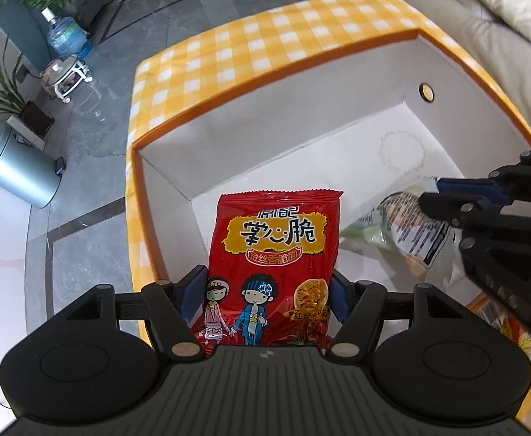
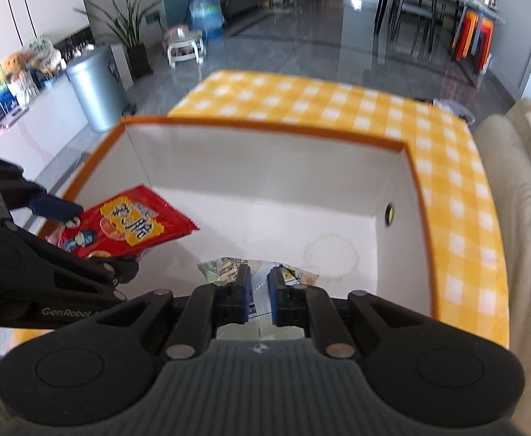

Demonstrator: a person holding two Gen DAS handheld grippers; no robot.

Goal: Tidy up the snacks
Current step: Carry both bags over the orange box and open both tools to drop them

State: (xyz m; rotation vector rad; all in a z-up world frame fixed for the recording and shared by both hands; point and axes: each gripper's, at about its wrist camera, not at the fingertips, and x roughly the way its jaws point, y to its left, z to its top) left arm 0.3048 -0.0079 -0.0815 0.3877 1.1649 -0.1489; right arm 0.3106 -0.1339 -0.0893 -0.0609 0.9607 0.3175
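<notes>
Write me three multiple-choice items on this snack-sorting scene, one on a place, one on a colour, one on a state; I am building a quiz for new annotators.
1. Where is the red noodle-snack packet?
A. on the floor
B. over the white-lined, orange-rimmed box, in the left gripper
C. on the sofa

2. What colours is the checked tablecloth?
A. blue and white
B. green and black
C. yellow and white

3. How are the right gripper's jaws?
A. closed on a pale printed packet
B. wide open, empty
C. closed on a bottle

Answers:
1 B, the packet sits between the left jaws above the box's interior.
2 C, yellow and white squares surround the box.
3 A, the blue pads pinch the pale wrapper.
</notes>
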